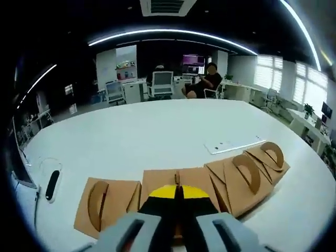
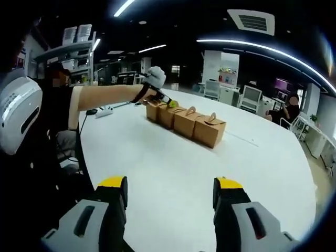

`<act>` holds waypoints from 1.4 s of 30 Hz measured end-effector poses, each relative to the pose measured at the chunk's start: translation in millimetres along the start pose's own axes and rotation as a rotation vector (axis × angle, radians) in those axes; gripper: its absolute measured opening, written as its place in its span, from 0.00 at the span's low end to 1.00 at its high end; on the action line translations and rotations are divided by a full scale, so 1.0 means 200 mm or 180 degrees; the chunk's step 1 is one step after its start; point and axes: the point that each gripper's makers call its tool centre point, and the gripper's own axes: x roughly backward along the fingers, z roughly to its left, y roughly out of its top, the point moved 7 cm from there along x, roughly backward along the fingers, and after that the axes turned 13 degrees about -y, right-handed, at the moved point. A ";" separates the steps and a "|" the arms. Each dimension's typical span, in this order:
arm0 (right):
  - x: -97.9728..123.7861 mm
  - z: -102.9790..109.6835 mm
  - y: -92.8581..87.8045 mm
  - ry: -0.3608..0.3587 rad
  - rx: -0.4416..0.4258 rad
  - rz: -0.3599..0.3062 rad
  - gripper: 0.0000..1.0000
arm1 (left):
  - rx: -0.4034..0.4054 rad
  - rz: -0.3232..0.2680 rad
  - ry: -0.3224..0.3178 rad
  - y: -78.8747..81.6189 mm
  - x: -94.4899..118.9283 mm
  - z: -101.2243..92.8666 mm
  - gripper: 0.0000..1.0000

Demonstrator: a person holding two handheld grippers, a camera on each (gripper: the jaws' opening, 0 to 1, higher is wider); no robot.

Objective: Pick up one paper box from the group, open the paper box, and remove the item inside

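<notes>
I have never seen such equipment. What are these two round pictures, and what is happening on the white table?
A person holds a two-jaw gripping tool in each hand, and a small camera rides on each tool. The left gripper view looks along the left gripper, whose yellow-tipped jaws are together, low over a row of brown paper boxes with curved handles; whether it pinches a box, I cannot tell. The right gripper view looks along the right gripper, jaws wide apart and holding nothing, above the bare white table. From there you see the same boxes farther away, with the person's arm stretched to them. A flat white sheet lies behind the boxes, and a seated person is in the background.
</notes>
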 end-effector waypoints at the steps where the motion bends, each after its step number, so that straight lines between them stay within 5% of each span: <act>1: 0.00 0.00 0.00 0.0006 0.0000 -0.0003 0.66 | 0.0044 -0.0033 0.0015 0.00 0.01 0.00 0.04; 13: 0.01 0.01 -0.01 0.0024 -0.0011 -0.0018 0.66 | 0.0083 -0.0247 0.0023 0.02 0.14 -0.09 0.03; 16: 0.01 0.02 -0.01 0.0031 -0.0002 -0.0021 0.66 | 0.0074 -0.0323 0.0035 0.10 0.14 -0.06 0.03; 26: 0.02 0.05 0.01 0.0067 0.0012 -0.0061 0.66 | -0.0006 -0.0559 -0.0052 0.18 0.32 -0.12 0.03; 34: 0.02 0.11 0.03 0.0141 0.0059 -0.0105 0.66 | -0.0070 -0.0715 -0.0432 0.30 0.44 -0.12 0.03; 42: 0.01 0.15 0.03 0.0202 0.0025 -0.0134 0.65 | -0.0461 -0.0585 -0.0902 0.22 0.60 -0.17 0.03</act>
